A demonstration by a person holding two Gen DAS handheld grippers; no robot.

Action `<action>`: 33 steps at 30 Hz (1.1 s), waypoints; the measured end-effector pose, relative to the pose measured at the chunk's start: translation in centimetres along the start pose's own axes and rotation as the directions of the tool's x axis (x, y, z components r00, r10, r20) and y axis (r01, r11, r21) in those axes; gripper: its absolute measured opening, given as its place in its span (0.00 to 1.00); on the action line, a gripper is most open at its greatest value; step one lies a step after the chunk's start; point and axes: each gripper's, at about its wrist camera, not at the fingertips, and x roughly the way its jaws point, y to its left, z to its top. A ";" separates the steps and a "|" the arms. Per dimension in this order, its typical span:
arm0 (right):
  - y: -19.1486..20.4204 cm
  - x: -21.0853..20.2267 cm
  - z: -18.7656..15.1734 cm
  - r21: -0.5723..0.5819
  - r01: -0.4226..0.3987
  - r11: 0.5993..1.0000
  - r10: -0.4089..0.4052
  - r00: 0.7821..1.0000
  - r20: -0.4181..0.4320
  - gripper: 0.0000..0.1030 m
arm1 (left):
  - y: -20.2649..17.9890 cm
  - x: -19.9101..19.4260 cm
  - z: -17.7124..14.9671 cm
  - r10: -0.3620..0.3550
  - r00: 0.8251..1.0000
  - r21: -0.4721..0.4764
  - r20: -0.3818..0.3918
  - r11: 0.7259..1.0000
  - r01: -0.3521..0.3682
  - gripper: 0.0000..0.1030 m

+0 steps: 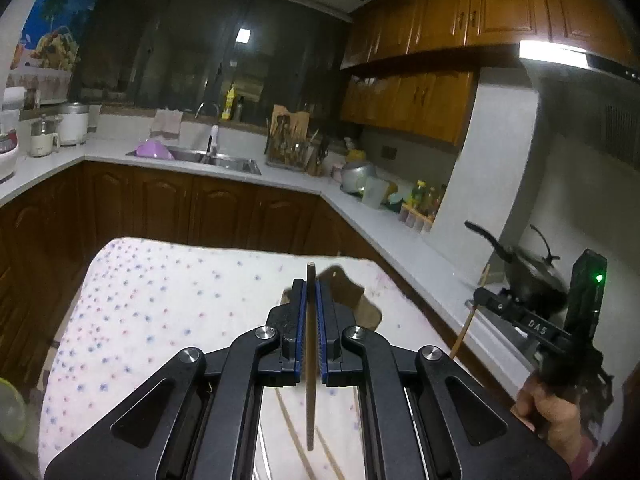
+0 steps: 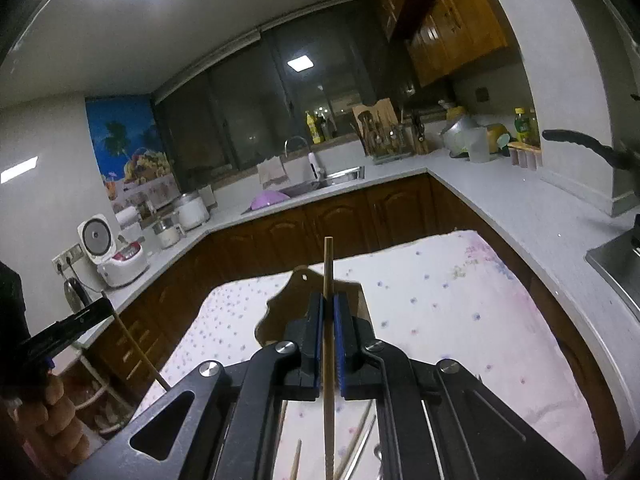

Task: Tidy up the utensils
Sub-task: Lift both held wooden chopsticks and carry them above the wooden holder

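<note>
My left gripper (image 1: 311, 286) is shut on a dark wooden chopstick (image 1: 310, 356), held upright above a table with a dotted white cloth (image 1: 160, 300). My right gripper (image 2: 328, 300) is shut on a lighter wooden chopstick (image 2: 329, 272), also held upright above the cloth (image 2: 440, 320). A brown wooden holder (image 2: 296, 296) lies on the cloth just beyond both grippers; it also shows in the left wrist view (image 1: 356, 300). More chopsticks (image 2: 356, 448) lie on the cloth under the right gripper. Each gripper shows at the edge of the other's view, holding its chopstick.
Grey counters (image 1: 360, 216) wrap around the room with a sink (image 1: 216, 158), a utensil rack (image 1: 296, 148), pots and bottles. A wok (image 1: 528, 276) sits on the stove at right. Rice cookers (image 2: 116, 256) stand on the left counter.
</note>
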 end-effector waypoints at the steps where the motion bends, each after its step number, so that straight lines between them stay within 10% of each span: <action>1: -0.1 0.2 0.3 0.002 -0.003 1.000 0.003 1.000 0.005 0.05 | 0.0 0.1 0.3 0.001 1.000 -0.002 0.008 1.000 -0.001 0.04; 19: -0.4 7.2 9.0 0.042 0.020 0.999 -0.028 0.983 0.181 0.05 | 0.7 6.8 7.3 0.055 0.984 -0.063 0.172 0.997 -0.044 0.04; 33: -3.9 13.3 4.8 0.146 0.016 0.989 -0.041 0.984 0.172 0.05 | 1.8 14.7 1.5 0.142 0.980 -0.108 0.142 0.986 -0.127 0.04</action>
